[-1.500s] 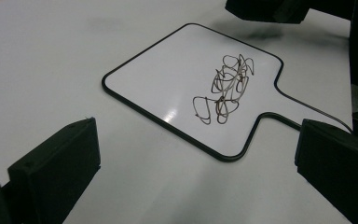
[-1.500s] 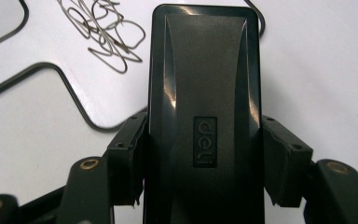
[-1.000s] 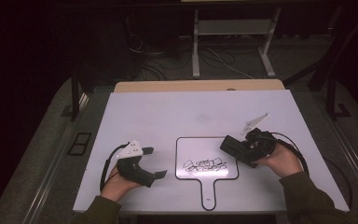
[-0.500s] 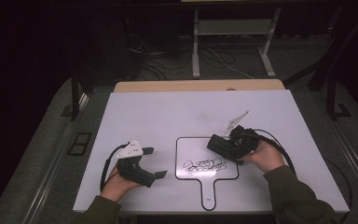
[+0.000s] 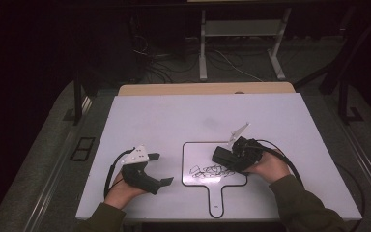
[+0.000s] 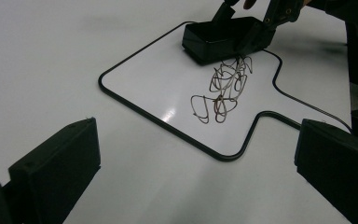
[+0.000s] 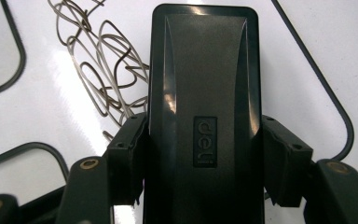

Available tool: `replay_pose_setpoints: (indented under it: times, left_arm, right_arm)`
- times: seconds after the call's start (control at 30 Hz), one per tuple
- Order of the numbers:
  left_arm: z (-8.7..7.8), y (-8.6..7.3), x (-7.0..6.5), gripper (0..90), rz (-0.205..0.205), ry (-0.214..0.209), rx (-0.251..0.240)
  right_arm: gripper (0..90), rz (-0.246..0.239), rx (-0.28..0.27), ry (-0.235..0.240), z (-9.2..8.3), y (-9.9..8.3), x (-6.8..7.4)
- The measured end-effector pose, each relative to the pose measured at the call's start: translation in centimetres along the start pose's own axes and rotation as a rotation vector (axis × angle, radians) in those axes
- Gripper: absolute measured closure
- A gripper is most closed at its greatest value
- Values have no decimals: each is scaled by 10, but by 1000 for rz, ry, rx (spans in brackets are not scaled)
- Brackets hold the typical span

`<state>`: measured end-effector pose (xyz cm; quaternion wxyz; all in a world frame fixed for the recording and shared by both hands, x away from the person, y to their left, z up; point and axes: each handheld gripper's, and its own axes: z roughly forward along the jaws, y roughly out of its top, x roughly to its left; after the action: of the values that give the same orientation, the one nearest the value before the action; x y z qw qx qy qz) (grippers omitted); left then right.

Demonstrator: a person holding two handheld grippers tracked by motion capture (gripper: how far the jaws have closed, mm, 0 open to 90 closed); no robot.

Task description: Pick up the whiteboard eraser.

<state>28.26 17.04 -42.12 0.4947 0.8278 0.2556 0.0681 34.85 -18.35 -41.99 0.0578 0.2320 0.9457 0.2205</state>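
A paddle-shaped white board with a black rim (image 5: 183, 164) lies flat near the table's front edge. A tangle of scribbled pen lines (image 5: 211, 171) (image 6: 221, 88) (image 7: 107, 70) covers its middle. My right gripper (image 5: 228, 157) (image 7: 205, 156) is shut on a black board eraser (image 5: 221, 155) (image 6: 219, 39) (image 7: 205, 84), and its fingers (image 7: 128, 154) clamp the eraser's long sides. The eraser sits low over the board at the scribble's far right edge. To the left of the board, my left gripper (image 5: 160, 169) (image 6: 198, 140) rests open on the table, nothing between its fingers.
The white table top (image 5: 174, 121) stretches wide behind the board. A wooden strip (image 5: 203, 89) runs along its far edge. Beyond it are a metal stand (image 5: 241, 29) and floor cables. The board's handle (image 5: 216, 200) points toward the person.
The right gripper with the eraser has moved left and down, from beside the board's right rim to the edge of the scribble. The left gripper has stayed put.
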Motion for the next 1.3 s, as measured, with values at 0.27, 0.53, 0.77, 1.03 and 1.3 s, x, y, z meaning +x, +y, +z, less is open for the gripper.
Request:
replay_pose_setpoints:
  times: [0.27, 0.53, 0.77, 1.03, 1.3]
  left_arm:
    - [0, 0, 0, 0, -1, -2, 1]
    - [1, 0, 0, 0, 1, -3, -1]
    - [1, 0, 0, 0, 0, -3, 1]
    - [1, 0, -1, 0, 2, -3, 1]
    - [0, 0, 0, 0, 2, -5, 2]
  right_arm:
    - [384, -18, 17, -27, 3, 1, 4]
    - [384, -13, 24, -26, 4, 4, 6]
    - [384, 38, 35, -75, 1, -3, -9]
    - [384, -20, 35, -33, 5, 6, 8]
    - [384, 31, 41, -59, 3, 3, -1]
